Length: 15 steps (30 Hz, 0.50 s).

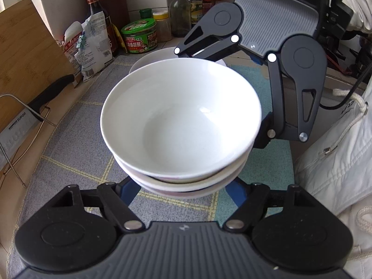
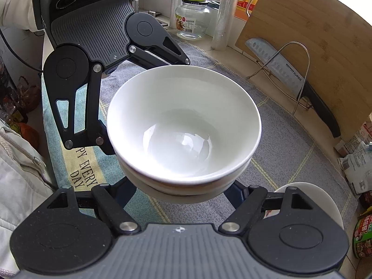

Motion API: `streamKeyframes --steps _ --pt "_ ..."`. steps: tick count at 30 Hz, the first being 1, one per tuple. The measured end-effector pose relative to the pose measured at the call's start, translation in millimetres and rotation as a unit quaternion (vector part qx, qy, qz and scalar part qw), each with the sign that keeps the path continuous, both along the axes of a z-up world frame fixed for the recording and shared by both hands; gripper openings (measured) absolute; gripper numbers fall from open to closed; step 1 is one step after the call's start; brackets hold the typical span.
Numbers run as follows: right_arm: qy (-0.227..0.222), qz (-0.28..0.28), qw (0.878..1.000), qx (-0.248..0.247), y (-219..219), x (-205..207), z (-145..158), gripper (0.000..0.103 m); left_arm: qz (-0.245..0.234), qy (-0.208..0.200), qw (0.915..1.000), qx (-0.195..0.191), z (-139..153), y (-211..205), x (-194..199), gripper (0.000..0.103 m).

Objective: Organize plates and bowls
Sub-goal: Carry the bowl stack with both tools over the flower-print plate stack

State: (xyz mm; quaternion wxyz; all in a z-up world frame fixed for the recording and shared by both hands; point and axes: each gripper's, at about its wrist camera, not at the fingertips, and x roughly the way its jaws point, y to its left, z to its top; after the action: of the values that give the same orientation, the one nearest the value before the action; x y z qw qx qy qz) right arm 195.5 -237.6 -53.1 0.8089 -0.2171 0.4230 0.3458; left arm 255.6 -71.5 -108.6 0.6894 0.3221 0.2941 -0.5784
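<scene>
White porcelain: I have the stack of bowls [image 1: 181, 125] grasped between left claw [image 1: 183, 193] and right claw [image 2: 181, 195], lifted above the mat [image 1: 69, 139]. Next, carry it level and set it beside the plate [image 1: 160, 55].

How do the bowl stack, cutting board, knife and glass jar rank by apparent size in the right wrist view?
Largest to smallest as they look:
1. Bowl stack, though it is nearest the camera, which inflates it
2. Cutting board, partly cut off at the frame edge
3. Knife
4. Glass jar, farthest back, so its true size is unsure
</scene>
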Motion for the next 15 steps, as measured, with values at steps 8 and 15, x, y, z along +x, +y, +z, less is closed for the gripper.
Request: streamKeyframes --steps 8,15 --pt "-0.006 -0.019 1.000 -0.003 -41 -7 7 0.084 -0.018 -0.008 0.9998 0.001 6 -46 -6 0.078" --pt "-0.016 -0.041 0.999 -0.008 -80 -12 12 0.084 -0.040 -0.018 0.9990 -0.003 8 -87 -3 0.078"
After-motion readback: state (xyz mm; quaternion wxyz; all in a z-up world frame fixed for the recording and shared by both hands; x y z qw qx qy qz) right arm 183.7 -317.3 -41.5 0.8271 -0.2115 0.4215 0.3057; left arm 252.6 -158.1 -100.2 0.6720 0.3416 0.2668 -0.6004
